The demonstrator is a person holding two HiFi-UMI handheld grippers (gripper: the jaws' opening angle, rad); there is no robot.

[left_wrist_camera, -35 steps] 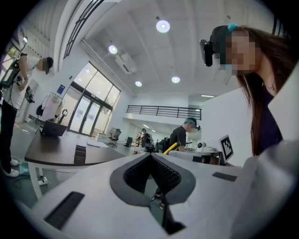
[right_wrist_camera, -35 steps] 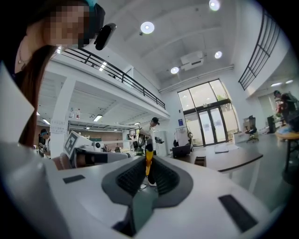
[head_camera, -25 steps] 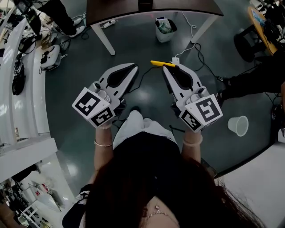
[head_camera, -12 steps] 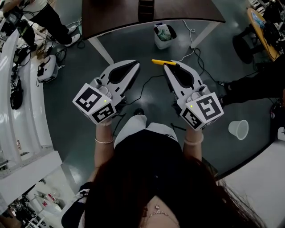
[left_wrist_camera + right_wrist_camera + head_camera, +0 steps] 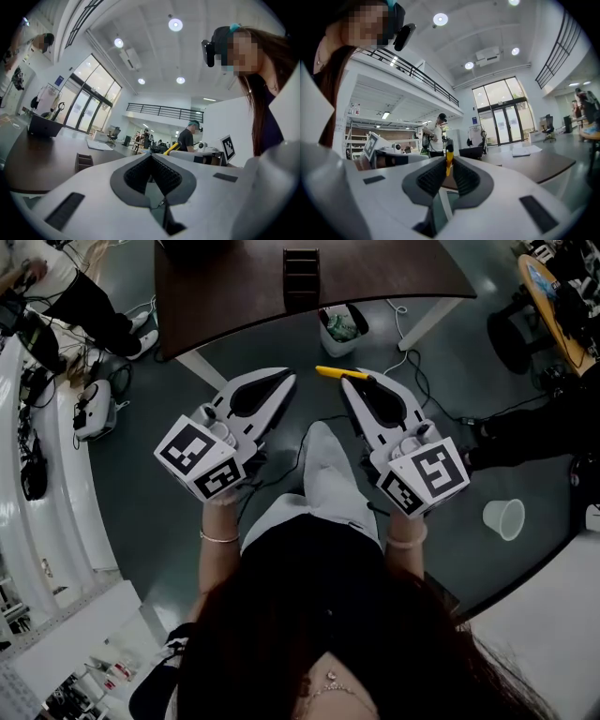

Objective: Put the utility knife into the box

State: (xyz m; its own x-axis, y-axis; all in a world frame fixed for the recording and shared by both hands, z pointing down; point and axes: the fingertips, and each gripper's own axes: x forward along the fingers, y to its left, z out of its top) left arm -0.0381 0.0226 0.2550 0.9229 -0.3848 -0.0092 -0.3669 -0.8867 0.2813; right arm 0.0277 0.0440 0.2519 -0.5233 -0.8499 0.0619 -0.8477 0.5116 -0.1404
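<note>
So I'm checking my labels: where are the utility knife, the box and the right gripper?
utility knife [image 5: 330, 372], head view, on its yellow handle.
box [image 5: 84, 164], left gripper view, on its near wall.
right gripper [image 5: 354, 382], head view, between the tips of its fingers.

The left claw [image 5: 286, 381] and right claw [image 5: 349, 379] are smooth matt white plastic with dark ribbed pads [image 5: 430, 181]. The knife [image 5: 330, 372] looks yellow plastic. The worktop [image 5: 394, 273] is smooth dark wood; the floor [image 5: 141, 465] is glossy.
</note>
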